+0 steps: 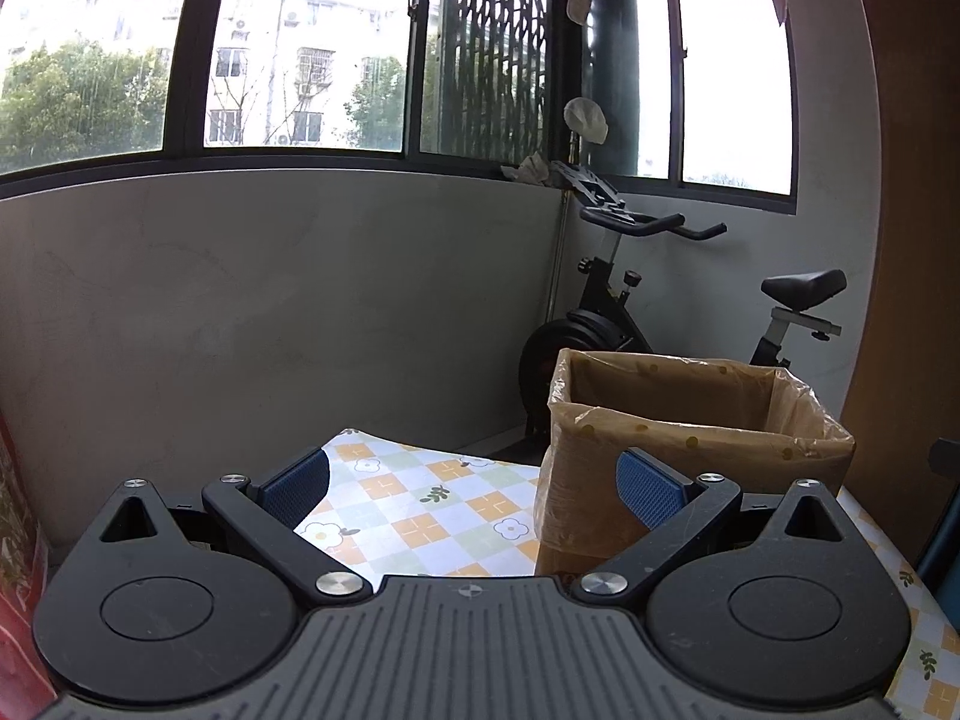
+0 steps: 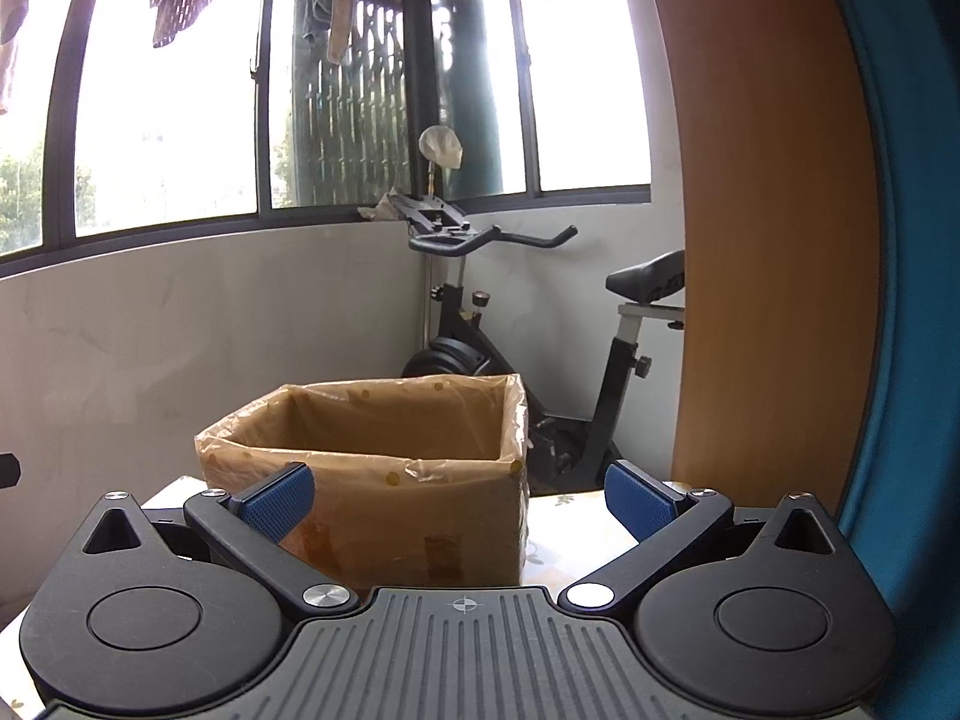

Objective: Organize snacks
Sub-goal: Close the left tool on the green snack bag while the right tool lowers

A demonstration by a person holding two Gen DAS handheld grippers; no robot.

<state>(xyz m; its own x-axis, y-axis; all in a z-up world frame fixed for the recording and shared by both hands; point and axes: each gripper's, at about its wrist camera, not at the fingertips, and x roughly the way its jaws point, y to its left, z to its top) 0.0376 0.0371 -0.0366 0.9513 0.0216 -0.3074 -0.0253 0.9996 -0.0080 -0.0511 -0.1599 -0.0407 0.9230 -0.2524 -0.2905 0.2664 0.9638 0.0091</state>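
Note:
A cardboard box [image 1: 696, 450] lined with a clear plastic bag stands on a table with a flower-check cloth [image 1: 414, 516]. My left gripper [image 1: 474, 486] is open and empty, level with the box's lower half, the box just beyond its right finger. In the right wrist view the same box [image 2: 384, 480] stands straight ahead. My right gripper [image 2: 459, 495] is open and empty, close in front of the box. I see no loose snack on the cloth; a red packet [image 1: 18, 570] shows at the left edge. The box's inside is hidden.
An exercise bike [image 1: 690, 300] stands behind the table in the corner; it also shows in the right wrist view [image 2: 540, 348]. A grey wall with windows runs behind. A wooden panel [image 2: 768, 240] and a blue surface [image 2: 906, 300] are on the right.

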